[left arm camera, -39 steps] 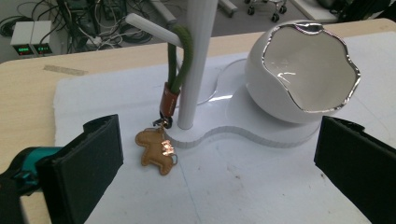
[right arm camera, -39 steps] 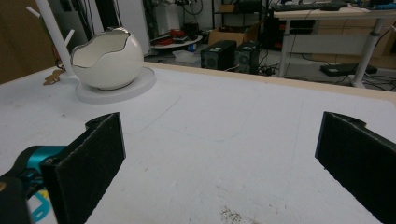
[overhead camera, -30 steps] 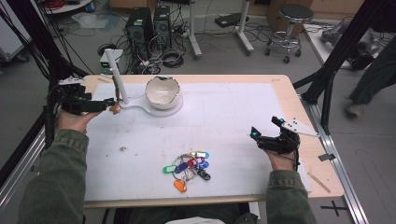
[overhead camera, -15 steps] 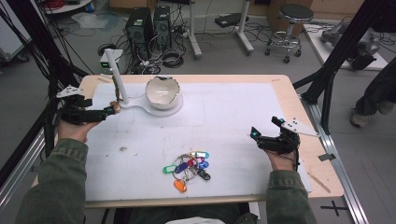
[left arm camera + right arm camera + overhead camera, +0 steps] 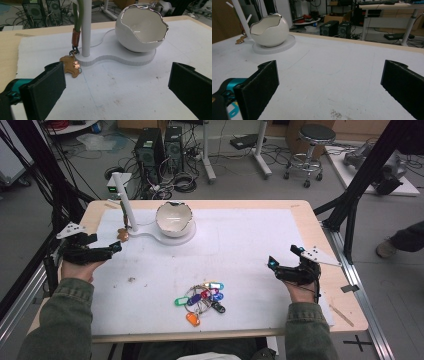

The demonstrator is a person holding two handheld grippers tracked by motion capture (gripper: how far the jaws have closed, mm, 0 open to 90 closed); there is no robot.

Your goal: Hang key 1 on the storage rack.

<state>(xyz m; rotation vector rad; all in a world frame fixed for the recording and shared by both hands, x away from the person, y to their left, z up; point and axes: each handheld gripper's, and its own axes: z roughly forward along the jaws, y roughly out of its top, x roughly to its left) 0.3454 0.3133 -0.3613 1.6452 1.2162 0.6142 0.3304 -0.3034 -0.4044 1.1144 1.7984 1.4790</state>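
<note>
Hanging from the white post [image 5: 86, 27], the brown leather keychain [image 5: 72, 65] is seen already placed. Jaws of the left gripper [image 5: 102, 253] and right gripper [image 5: 280, 267] are held wide, empty. The colourful bunch of key tags [image 5: 201, 298] is left on the bench.

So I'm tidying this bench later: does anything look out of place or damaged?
The white bowl has a jagged rim, though the silver edging suggests an eggshell design, not damage. A bunch of coloured key tags lies loose on the mat, away from the stand.

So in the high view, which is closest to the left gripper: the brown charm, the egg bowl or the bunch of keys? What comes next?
From the left gripper:
1. Brown charm, just ahead, at the foot of the white post.
2. Egg bowl, farther along on the white stand.
3. Keys, farthest, near the table's front edge.
</note>
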